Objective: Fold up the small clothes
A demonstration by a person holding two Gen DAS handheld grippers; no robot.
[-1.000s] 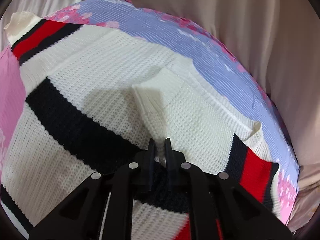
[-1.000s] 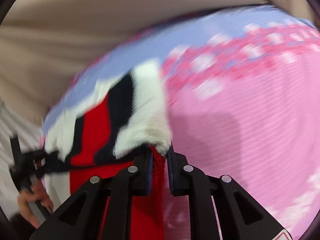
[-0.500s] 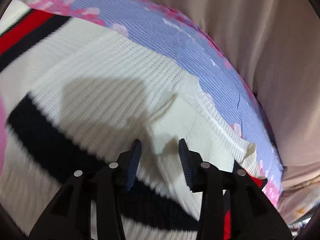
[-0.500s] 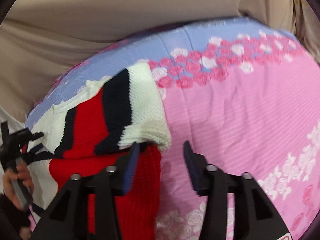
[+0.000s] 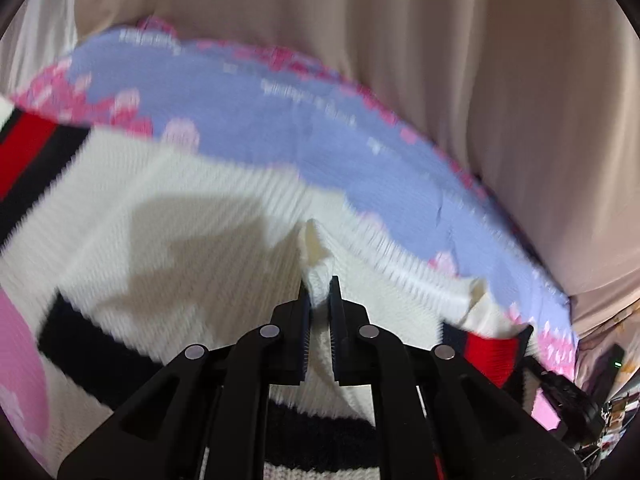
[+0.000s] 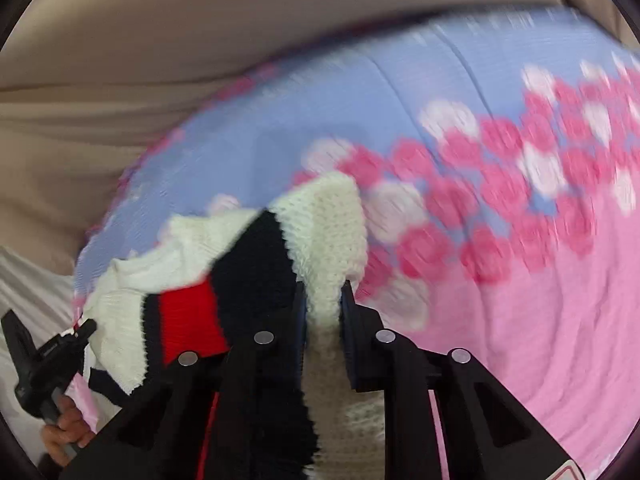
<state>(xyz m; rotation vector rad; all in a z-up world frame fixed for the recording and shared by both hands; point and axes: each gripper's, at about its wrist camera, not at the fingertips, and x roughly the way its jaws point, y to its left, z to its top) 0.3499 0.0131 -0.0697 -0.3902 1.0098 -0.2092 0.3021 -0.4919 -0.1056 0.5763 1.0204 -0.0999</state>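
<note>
Beige drapery upper frame; pink-and-lavender floral bedspread (image 6: 500, 300) beneath. White knit sweater with black and red stripes (image 5: 180, 216) lies centre-left. Left gripper (image 5: 319, 294) pinches a white ridge; right gripper (image 6: 323, 300) clamps the cuff edge, apparently to fold.

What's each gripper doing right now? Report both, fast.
Left gripper: shut on a pinched ridge of the sweater.
Right gripper: shut on the sweater's white edge.

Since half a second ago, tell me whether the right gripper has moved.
Yes. The right gripper has shut on the sweater cuff, and advanced toward the blue band of the sheet.
</note>
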